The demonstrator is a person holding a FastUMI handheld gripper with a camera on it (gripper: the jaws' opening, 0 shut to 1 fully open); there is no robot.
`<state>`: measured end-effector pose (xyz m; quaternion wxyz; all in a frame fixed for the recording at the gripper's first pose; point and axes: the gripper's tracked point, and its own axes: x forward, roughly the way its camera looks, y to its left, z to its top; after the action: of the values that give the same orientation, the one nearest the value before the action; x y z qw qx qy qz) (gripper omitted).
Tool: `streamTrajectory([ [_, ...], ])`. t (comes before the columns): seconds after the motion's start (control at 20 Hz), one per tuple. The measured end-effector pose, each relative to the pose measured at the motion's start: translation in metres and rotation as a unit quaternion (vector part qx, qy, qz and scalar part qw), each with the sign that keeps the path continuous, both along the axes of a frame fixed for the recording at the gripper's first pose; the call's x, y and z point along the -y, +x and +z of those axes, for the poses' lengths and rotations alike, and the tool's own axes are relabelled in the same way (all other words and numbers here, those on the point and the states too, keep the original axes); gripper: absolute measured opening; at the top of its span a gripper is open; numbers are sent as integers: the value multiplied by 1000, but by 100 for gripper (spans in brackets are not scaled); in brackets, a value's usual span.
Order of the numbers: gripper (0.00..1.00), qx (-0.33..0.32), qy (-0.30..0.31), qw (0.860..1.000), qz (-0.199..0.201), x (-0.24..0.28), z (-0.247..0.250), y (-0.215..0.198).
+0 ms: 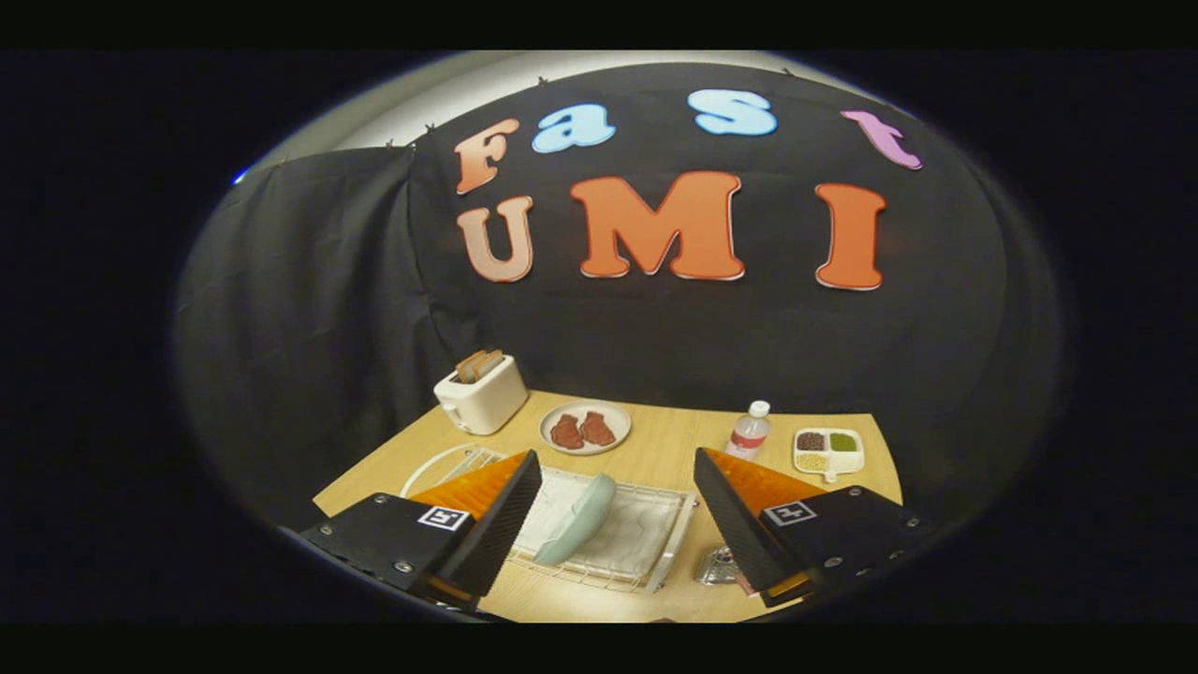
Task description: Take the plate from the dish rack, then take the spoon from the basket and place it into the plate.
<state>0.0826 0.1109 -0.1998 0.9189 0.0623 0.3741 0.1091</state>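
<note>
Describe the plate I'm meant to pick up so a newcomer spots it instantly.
On the wooden table lies a white wire dish rack. Standing on edge in it, between the open gripper's fingers, is the pale green plate, unlike the flat white plate of meat beyond.

Dim booth, soft fisheye edges

Toaster [482, 394], meat dish [585, 427], water bottle [749, 432], divided tray [828, 450] on table [664, 449]

Staged kitchen booth w/ black cloth wall [281, 309] behind wooden table [655, 449]; toaster [482, 395], dish rack [608, 538], water bottle [748, 432] & plate of meat [585, 427] marked it as mock household setup.
</note>
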Motion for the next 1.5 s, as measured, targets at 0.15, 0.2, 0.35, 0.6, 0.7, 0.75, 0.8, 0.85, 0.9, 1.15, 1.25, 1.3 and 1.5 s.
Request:
streamTrajectory([
  [0.15,98,-61,-27,998,12,-9,-37,4],
  [0.2,98,-82,-43,995,22,-11,-51,4],
  [0.35,96,-150,-75,984,55,-21,-88,-6],
  [0.6,80,-219,-97,969,62,-34,-134,-3],
  [0.7,74,-252,-98,961,64,-41,-149,-10],
  [0.75,72,-274,-99,955,64,-45,-156,-13],
  [0.8,70,-294,-99,949,59,-48,-162,-18],
  [0.85,67,-310,-99,944,58,-54,-169,-21],
  [0.9,66,-322,-105,939,55,-55,-173,-23],
  [1.15,47,-371,-131,918,44,-64,-195,-30],
  [1.25,44,-385,-145,911,34,-64,-201,-32],
  [1.3,44,-390,-152,908,31,-64,-204,-32],
  [1.5,42,-416,-177,892,26,-71,-215,-39],
])
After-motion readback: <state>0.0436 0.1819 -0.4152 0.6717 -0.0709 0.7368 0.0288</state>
